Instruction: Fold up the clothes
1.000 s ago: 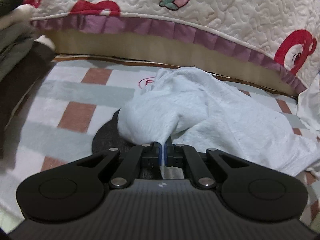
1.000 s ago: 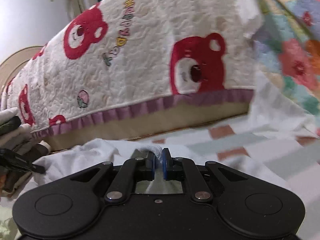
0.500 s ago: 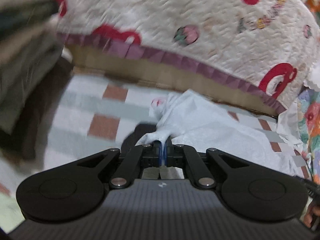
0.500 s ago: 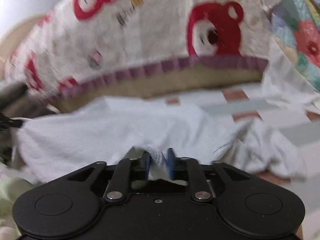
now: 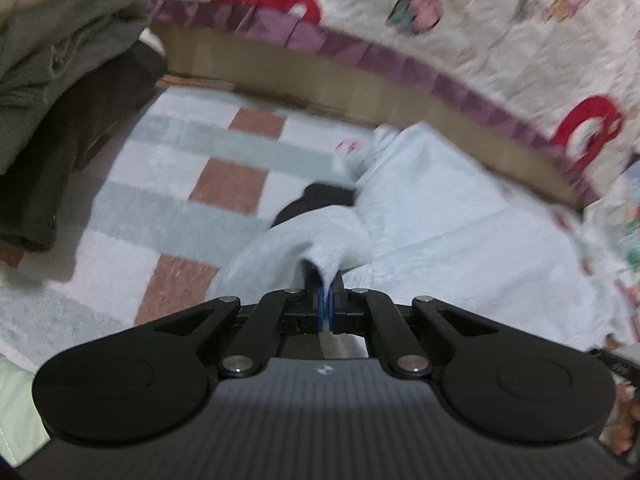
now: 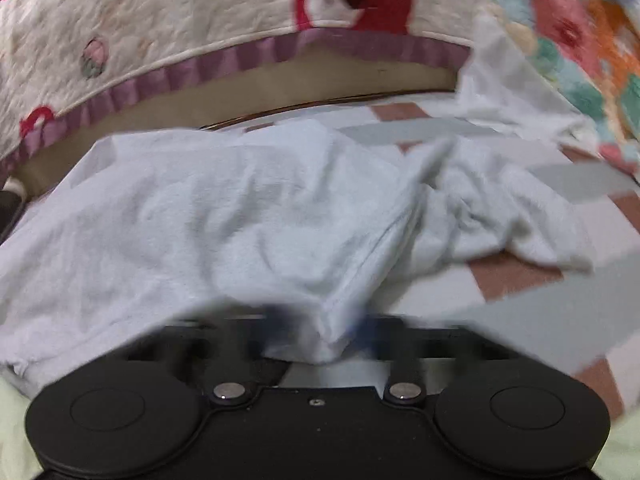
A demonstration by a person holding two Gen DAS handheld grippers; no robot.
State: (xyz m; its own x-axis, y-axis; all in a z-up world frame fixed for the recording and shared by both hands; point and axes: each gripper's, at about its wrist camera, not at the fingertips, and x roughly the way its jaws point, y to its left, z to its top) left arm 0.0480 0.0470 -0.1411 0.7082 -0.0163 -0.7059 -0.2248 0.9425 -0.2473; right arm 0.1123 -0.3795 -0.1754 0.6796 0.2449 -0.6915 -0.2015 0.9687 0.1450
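Note:
A pale blue-white garment lies spread on the checked rug in front of the bed. My left gripper is shut on a bunched edge of it, which is lifted into a small peak. In the right wrist view the same garment stretches wide across the rug, with a crumpled part at the right. My right gripper is blurred. Its fingers stand apart, and a fold of the garment lies loose between them.
A bed with a bear-print quilt and purple trim runs along the back. Stacked dark and grey clothes sit at the left. A dark round item pokes out from under the garment. More white cloth and a flowered blanket lie at the right.
The garment has been pulled out wider and laid lower over the rug. My right gripper's fingers have spread apart from shut. My left gripper stays shut on the edge.

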